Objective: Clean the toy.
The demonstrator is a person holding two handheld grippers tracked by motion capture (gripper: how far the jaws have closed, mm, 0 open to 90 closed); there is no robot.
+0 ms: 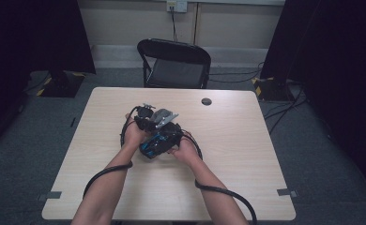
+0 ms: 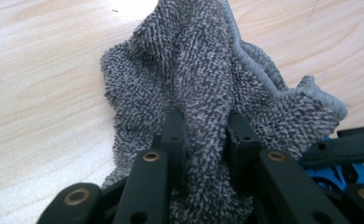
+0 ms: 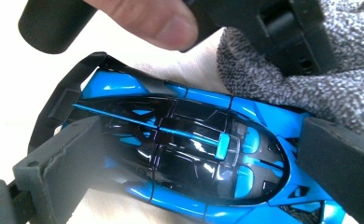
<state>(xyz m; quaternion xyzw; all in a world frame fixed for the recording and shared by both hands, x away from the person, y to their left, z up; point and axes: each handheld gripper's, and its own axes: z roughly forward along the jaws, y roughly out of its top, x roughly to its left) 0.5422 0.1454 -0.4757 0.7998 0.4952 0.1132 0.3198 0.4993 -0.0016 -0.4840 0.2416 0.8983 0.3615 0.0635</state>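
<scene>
The left gripper's [image 2: 203, 135] two black fingers [image 2: 173, 135] are clamped on a bunched fold of a grey cloth [image 2: 203, 70], the terry pile squeezed up between them. In the left gripper view the rest of the cloth spreads out ahead of the jaws on the pale wooden table [image 2: 40, 70], its stitched hem curling along the far side, and a corner of blue shows just beyond the cloth at the lower edge.

The right gripper [image 3: 208, 158] has its grey-padded fingers [image 3: 63, 163] set against the nose and the tail of a blue and black toy car [image 3: 185, 154], gripping it lengthwise. In the right gripper view the cloth [image 3: 283, 79] presses against the car's side, with a thumb [image 3: 157, 21] of the person's left hand above it.

From the high view, both hands meet near the middle of the table [image 1: 247, 140], the car [image 1: 154, 144] held between them, close to the person. A black folding chair [image 1: 174, 63] stands beyond the far edge.
</scene>
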